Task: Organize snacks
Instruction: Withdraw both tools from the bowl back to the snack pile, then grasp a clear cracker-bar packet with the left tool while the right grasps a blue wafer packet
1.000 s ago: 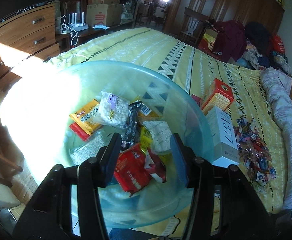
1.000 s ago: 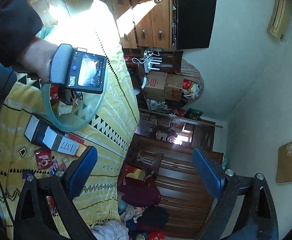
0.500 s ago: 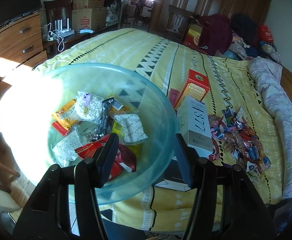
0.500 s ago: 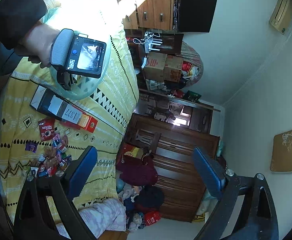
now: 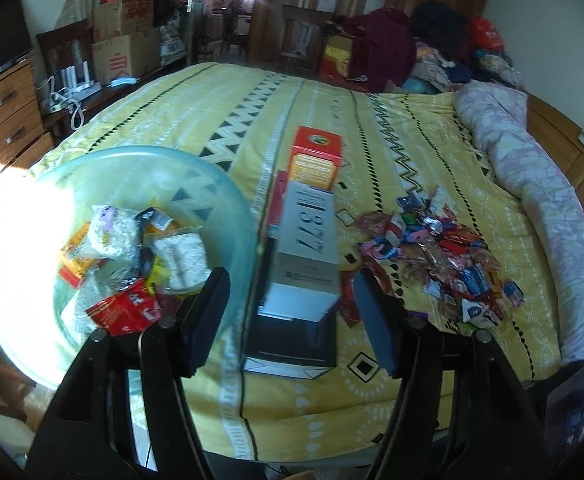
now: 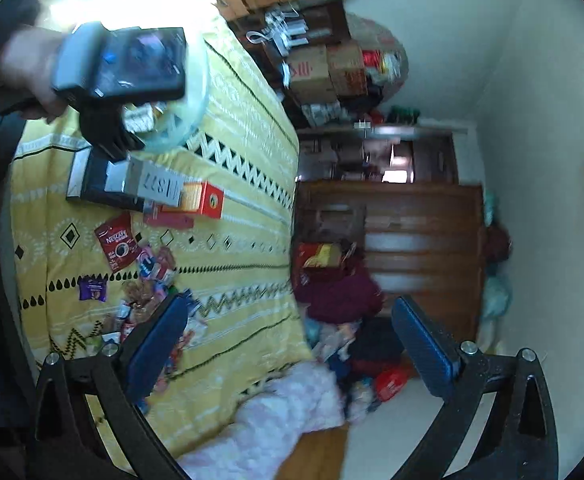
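Obs., my left-wrist view. Clear bluish bowl [image 5: 228, 200] sits left of centre on the yellow bedspread, upright, its left side washed out by sun glare. Inside it: white puffed-grain bags [image 5: 180, 252], a red packet [image 5: 120, 312] lowest, and an orange packet [image 5: 74, 248] at the left, all heaped loosely and overlapping. Loose pile of small wrapped sweets [image 5: 443, 264] lies right of centre on the bedspread, spread flat, mixed red, blue and silver wrappers. In my right-wrist view a red Nescafe sachet [image 6: 118, 246] lies flat, left of centre, beside that pile.
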Motion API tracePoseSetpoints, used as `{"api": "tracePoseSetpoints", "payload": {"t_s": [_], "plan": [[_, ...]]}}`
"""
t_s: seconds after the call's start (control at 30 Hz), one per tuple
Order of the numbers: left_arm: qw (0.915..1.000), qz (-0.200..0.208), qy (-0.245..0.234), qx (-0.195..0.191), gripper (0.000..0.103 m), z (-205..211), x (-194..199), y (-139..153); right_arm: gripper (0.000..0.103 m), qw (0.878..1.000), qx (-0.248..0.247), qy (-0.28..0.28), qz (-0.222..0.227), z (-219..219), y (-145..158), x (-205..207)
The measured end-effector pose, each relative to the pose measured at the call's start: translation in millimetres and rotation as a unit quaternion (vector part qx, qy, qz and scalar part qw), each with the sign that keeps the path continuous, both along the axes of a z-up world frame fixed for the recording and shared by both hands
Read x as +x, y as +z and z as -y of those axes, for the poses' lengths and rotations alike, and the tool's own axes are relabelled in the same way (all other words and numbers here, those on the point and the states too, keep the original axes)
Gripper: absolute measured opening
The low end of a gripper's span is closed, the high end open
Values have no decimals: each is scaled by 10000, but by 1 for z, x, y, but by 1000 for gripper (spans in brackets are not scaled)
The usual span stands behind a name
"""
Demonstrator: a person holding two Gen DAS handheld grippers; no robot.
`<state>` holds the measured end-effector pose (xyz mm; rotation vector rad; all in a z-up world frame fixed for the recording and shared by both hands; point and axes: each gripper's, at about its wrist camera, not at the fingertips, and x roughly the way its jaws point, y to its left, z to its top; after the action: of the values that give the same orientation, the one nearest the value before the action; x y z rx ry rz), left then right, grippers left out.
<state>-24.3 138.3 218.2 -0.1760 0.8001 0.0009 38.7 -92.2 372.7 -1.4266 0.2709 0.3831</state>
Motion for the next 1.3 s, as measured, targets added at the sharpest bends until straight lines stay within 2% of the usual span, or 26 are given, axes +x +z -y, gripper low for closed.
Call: {"api": "tracePoseSetpoints", "payload": {"t_s": [0.03,0.07,0.1,0.13,0.17,0.23,0.27,0.3,0.37,0.47,0.63,0.73,0.97,1.03,1.17,1.23,1.27,1.3], "plan": [[9998,6,-210,20,66,15,1,0,103,9971,549,-419,-312,24,-6,30],[9990,9,-450,53,67,31,1,0,102,9872,1198,-853,-620,52,-13,59],[9974,17,-715,99,68,50,2,-2,102,9693,1899,-1279,-897,83,-24,82],[9954,6,-945,143,72,66,4,-5,102,9443,2590,-1654,-1180,114,-38,96],[9932,-41,-1144,188,75,80,6,-10,102,9133,3240,-1940,-1524,143,-56,104],[9872,-205,-1555,275,75,109,13,-24,102,8443,4308,-2200,-2307,187,-96,104],[9838,-329,-1741,279,75,122,17,-34,102,8193,4610,-2299,-2518,202,-117,99],[9806,-468,-1886,272,75,132,23,-43,102,8054,4752,-2390,-2616,211,-136,92],[9746,-758,-2102,167,73,149,36,-63,102,7882,4867,-2580,-2743,225,-169,77],[9715,-1051,-2123,-29,73,168,56,-87,102,7470,5195,-2753,-3104,247,-204,65],[9715,-1199,-2000,-416,73,194,98,-99,102,7082,5450,-2965,-3369,272,-239,56],[9709,-1345,-1867,-664,73,210,130,-111,102,6893,5604,-3001,-3477,281,-252,58],[9749,-1788,-1013,-856,73,225,204,-151,102,6643,5788,-3139,-3539,305,-269,62],[9750,-1915,-847,-742,73,230,216,-160,102,6586,5822,-3169,-3562,311,-274,64],[9802,-1832,-739,-110,77,238,225,-174,102,6529,5844,-3220,-3585,321,-283,69],[9826,-1679,-794,15,71,234,224,-176,102,6479,5882,-3247,-3589,326,-287,71],[9835,-1595,-852,105,53,233,220,-176,102,6449,5913,-3256,-3584,328,-288,71],[9839,-1521,-930,155,47,230,216,-174,102,6415,5952,-3257,-3580,329,-289,71]]}}
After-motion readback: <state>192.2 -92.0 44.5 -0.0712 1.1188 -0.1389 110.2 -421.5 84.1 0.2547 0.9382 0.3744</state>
